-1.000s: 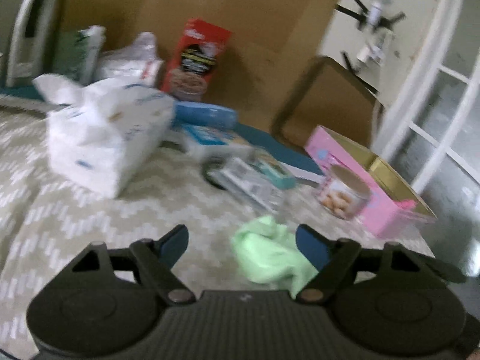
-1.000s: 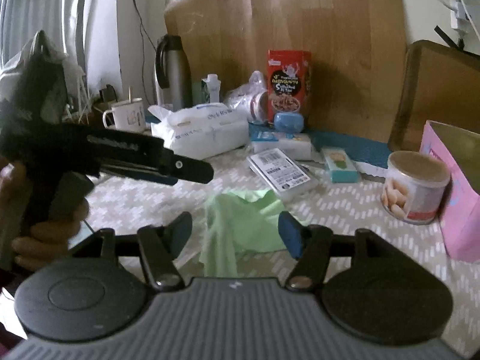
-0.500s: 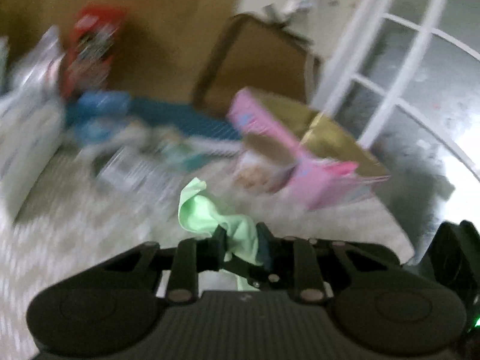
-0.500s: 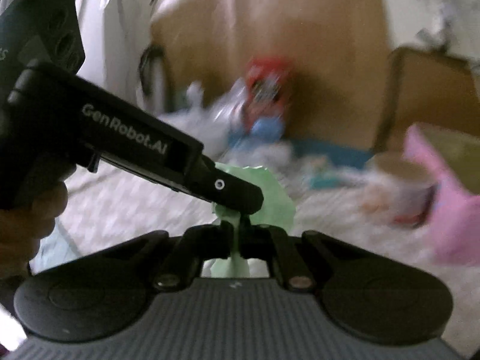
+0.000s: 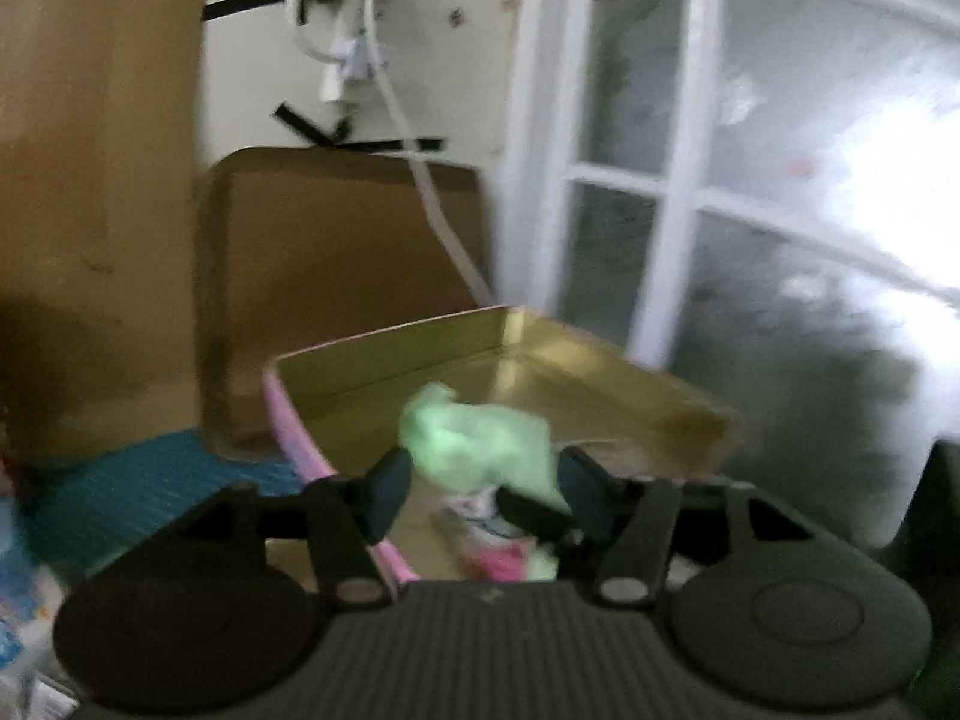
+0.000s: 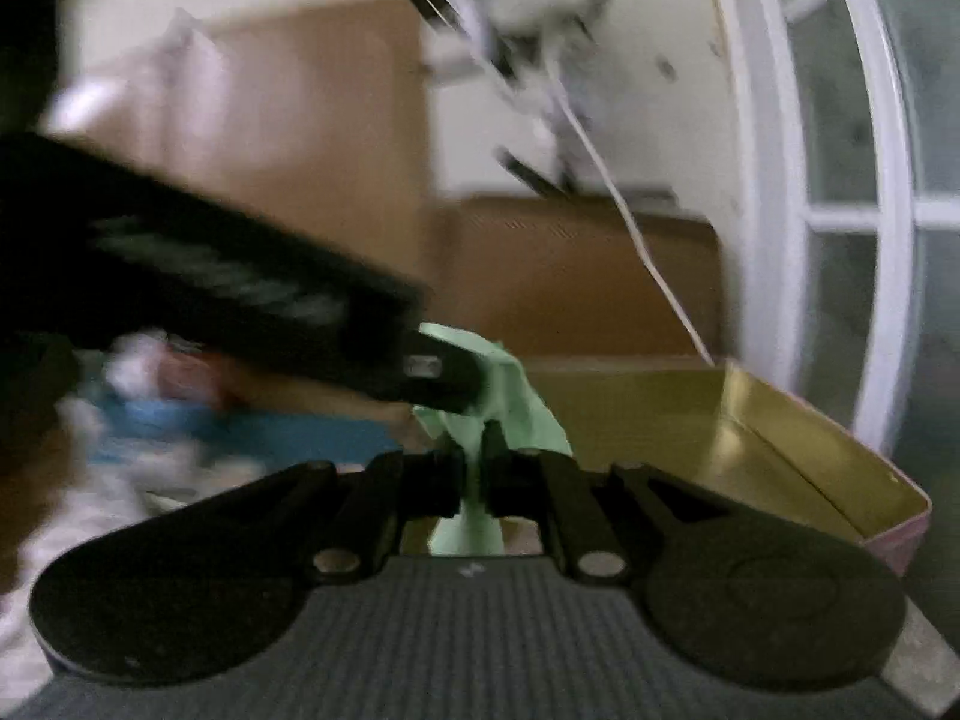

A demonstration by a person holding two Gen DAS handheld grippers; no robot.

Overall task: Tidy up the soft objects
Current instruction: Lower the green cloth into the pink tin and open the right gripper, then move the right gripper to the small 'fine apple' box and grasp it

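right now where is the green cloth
The green cloth is pinched in the shut right tool, lifted beside the pink box. In the left wrist view it hangs between the open left tool's fingers.

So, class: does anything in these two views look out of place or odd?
The green cloth hangs crumpled above the pink box rather than lying in it. The right gripper is shut on it, while the left gripper is open around it. Both views are blurred, so nothing more can be judged.

Both views are blurred by motion and bent at the edges; strong glare is seen through the white-framed glass door (image 5: pixel 780 192).
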